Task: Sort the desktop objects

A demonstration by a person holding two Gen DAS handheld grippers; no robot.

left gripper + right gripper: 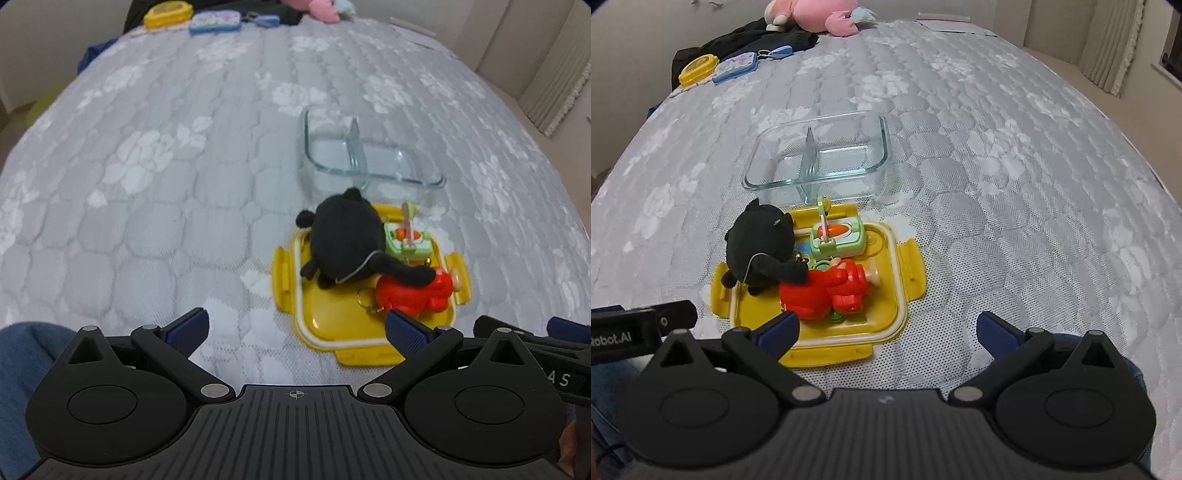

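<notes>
A yellow lid (332,325) (886,314) lies flat on the grey quilted surface. On it lie a black plush toy (343,236) (757,243), a red toy figure (413,295) (827,291) and a small green toy box (408,240) (838,236). A clear glass container (369,155) (820,155) with a divider stands empty just beyond the lid. My left gripper (297,332) is open and empty, near the lid's front edge. My right gripper (886,328) is open and empty, over the lid's front right corner.
At the far edge lie a yellow case (166,14) (698,68), a blue tin (216,22) (735,68), a pink plush (820,14) and dark clothing (757,37). The right gripper's body (535,339) shows at the left wrist view's right edge.
</notes>
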